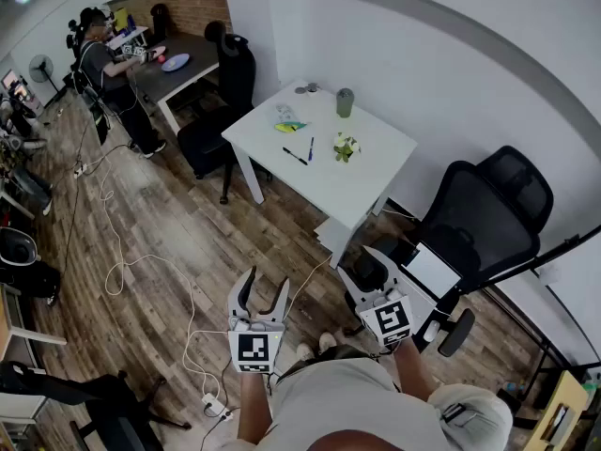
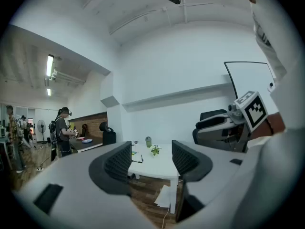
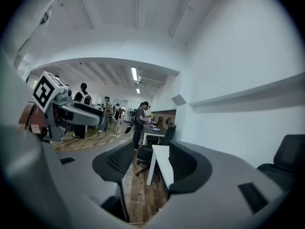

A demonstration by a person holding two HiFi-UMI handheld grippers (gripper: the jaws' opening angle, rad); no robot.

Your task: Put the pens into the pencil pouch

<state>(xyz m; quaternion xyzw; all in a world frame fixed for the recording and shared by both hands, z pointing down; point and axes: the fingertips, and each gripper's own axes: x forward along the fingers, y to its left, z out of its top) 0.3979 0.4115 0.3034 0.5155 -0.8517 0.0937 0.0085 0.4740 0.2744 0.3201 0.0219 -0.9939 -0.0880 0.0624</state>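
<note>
Left gripper [image 1: 266,286] and right gripper [image 1: 368,263], released and empty, are well apart from the white table [image 1: 376,172]; I should approach it squarely first.

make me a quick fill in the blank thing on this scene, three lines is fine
1. The left gripper and the right gripper both have their jaws ____, gripping nothing.
2. The pens lie on the ____ table, outside the pencil pouch.
3. The office chair to the right of that table in the head view is ____ in colour.

Missing words: open; white; black
</note>
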